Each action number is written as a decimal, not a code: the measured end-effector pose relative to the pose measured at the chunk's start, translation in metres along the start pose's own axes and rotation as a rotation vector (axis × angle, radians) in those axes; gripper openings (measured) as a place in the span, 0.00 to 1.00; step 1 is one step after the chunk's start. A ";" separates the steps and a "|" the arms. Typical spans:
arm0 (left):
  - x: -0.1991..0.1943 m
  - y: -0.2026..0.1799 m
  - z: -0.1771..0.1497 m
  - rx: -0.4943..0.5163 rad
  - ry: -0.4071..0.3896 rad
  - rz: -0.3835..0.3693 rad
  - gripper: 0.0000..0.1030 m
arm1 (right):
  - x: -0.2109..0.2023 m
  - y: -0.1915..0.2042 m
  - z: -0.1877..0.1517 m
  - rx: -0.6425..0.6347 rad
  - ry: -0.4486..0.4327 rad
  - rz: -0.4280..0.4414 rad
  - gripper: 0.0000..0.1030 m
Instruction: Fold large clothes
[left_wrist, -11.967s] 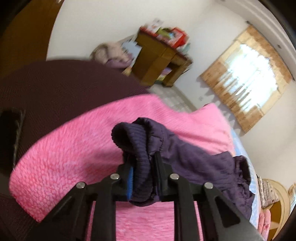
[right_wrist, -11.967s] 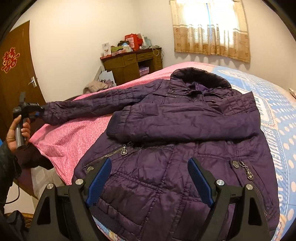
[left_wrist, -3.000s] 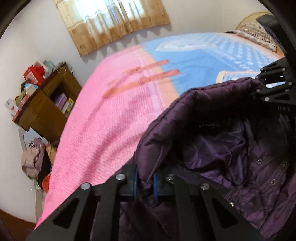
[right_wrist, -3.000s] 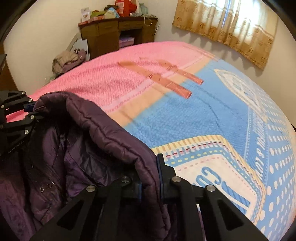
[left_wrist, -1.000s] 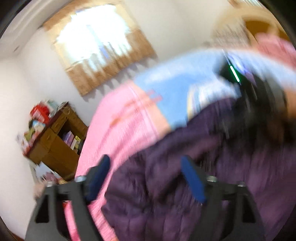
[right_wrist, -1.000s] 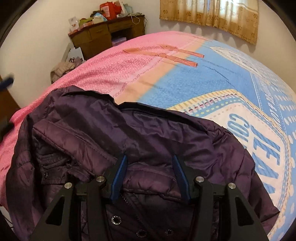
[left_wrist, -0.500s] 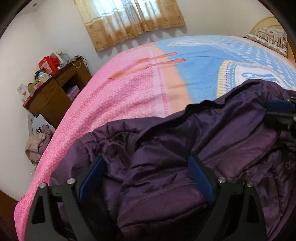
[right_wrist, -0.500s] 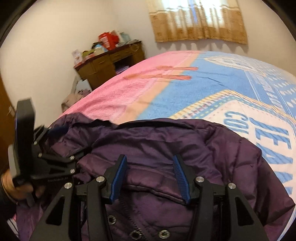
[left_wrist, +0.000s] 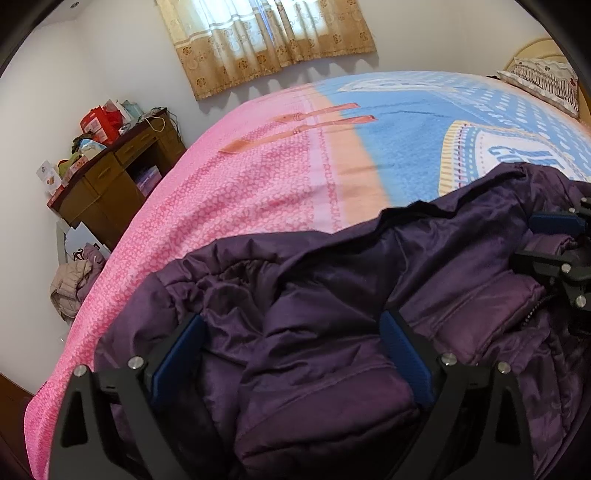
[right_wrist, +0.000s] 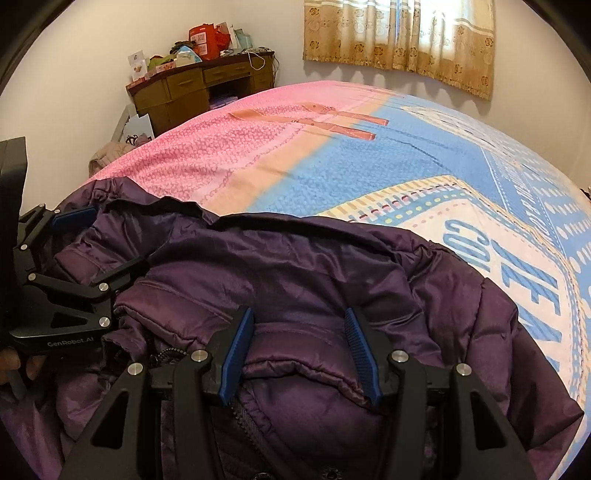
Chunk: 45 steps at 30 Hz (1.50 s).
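A purple padded jacket (left_wrist: 332, 295) (right_wrist: 295, 266) lies folded over on the near part of a pink and blue bedspread (left_wrist: 258, 177) (right_wrist: 332, 166). My left gripper (left_wrist: 291, 350) hangs just above the jacket's left part, its jaws wide and opening further; puffy fabric bulges between the blue pads (left_wrist: 177, 354) without being pinched. The right wrist view shows the left gripper (right_wrist: 103, 243) at the left edge. My right gripper (right_wrist: 299, 350) stands open about halfway over a folded hem, pads clear of the cloth. Its fingertips (left_wrist: 554, 221) show at the right edge of the left wrist view.
A wooden desk (left_wrist: 110, 166) (right_wrist: 199, 88) piled with boxes stands against the far wall. A heap of clothes (left_wrist: 70, 280) (right_wrist: 107, 153) lies on the floor beside it. Beyond the bed hangs a curtained window (right_wrist: 399, 33). A pillow (left_wrist: 543, 77) sits at the bed's far right.
My left gripper has dropped toward the jacket and steadied after a blurred swing, with its jaws spreading wider. It has come into the right wrist view at the left. The right gripper has hardly moved.
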<state>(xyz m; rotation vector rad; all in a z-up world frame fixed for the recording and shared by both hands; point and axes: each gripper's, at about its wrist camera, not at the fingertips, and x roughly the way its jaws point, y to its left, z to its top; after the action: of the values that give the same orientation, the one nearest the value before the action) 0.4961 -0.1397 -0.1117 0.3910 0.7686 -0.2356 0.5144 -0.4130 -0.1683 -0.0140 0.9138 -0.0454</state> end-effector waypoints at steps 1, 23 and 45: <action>0.000 0.000 0.000 0.001 -0.001 0.000 0.96 | 0.001 0.000 0.000 -0.001 0.000 -0.002 0.52; 0.005 0.001 0.000 -0.002 0.002 -0.009 0.96 | 0.004 0.003 0.000 -0.010 0.008 -0.020 0.52; -0.045 0.013 0.017 -0.064 -0.001 -0.039 0.98 | -0.086 0.003 0.008 -0.048 -0.049 -0.041 0.69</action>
<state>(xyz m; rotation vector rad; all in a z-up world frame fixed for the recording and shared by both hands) 0.4795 -0.1320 -0.0652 0.3159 0.7816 -0.2466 0.4689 -0.4065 -0.0955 -0.0783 0.8660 -0.0605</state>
